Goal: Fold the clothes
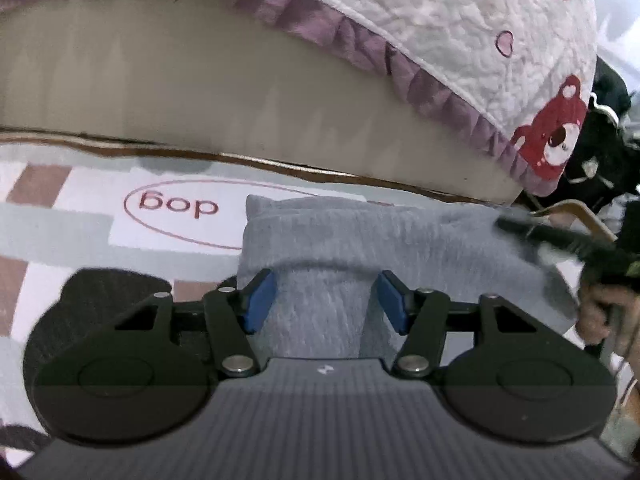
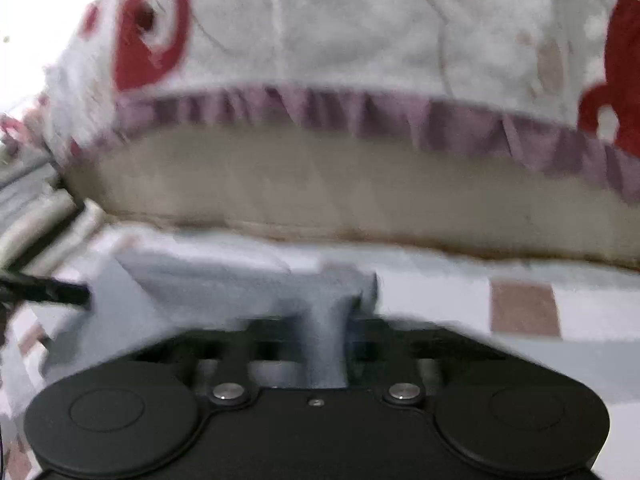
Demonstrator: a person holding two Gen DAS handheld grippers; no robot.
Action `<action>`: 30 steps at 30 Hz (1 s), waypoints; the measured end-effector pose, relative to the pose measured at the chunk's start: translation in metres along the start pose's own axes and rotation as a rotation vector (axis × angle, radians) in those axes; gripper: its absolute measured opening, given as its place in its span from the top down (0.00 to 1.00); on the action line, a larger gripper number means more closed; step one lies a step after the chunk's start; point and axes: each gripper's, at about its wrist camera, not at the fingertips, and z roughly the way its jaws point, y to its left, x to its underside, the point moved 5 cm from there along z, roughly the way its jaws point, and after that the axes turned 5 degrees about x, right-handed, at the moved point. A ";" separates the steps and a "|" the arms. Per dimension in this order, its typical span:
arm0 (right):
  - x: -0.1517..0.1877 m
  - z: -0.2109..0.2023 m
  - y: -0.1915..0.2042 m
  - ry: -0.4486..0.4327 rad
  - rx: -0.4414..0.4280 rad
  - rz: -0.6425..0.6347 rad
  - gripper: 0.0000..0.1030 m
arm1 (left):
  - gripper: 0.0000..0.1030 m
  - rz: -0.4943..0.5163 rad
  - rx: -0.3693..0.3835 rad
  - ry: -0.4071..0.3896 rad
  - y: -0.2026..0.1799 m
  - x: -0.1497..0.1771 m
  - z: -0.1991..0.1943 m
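Note:
A grey fleece garment (image 1: pixel 360 236) lies bunched on a checked mat. In the left wrist view my left gripper (image 1: pixel 327 300) is open, its blue pads (image 1: pixel 260 300) on either side of a fold of the grey cloth without pinching it. The right gripper's black finger shows at the garment's right edge (image 1: pixel 560 240). In the blurred right wrist view my right gripper (image 2: pixel 326 344) is shut on a fold of the same garment (image 2: pixel 224 280), which stretches away to the left. The left gripper's finger (image 2: pixel 44 292) shows at its left edge.
The mat (image 1: pixel 80 216) has grey, white and brown squares and an oval with the word "dog". Behind it runs a beige mattress side (image 1: pixel 200 92) under a white quilt with red bears and a purple frill (image 1: pixel 460 40). Dark objects (image 1: pixel 600 152) lie at the far right.

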 end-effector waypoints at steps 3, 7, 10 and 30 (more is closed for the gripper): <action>-0.012 -0.020 0.002 -0.140 -0.019 0.045 0.92 | 0.45 -0.010 0.019 -0.033 0.002 0.001 -0.004; -0.020 -0.024 -0.007 -0.157 0.089 0.065 0.93 | 0.44 0.025 0.019 -0.018 -0.004 0.001 -0.002; -0.004 0.000 -0.018 -0.025 0.194 0.065 0.94 | 0.44 0.073 -0.017 0.019 -0.008 0.006 0.004; 0.033 -0.021 0.056 0.155 0.297 -0.243 0.57 | 0.35 0.064 -0.083 0.116 -0.006 0.008 0.007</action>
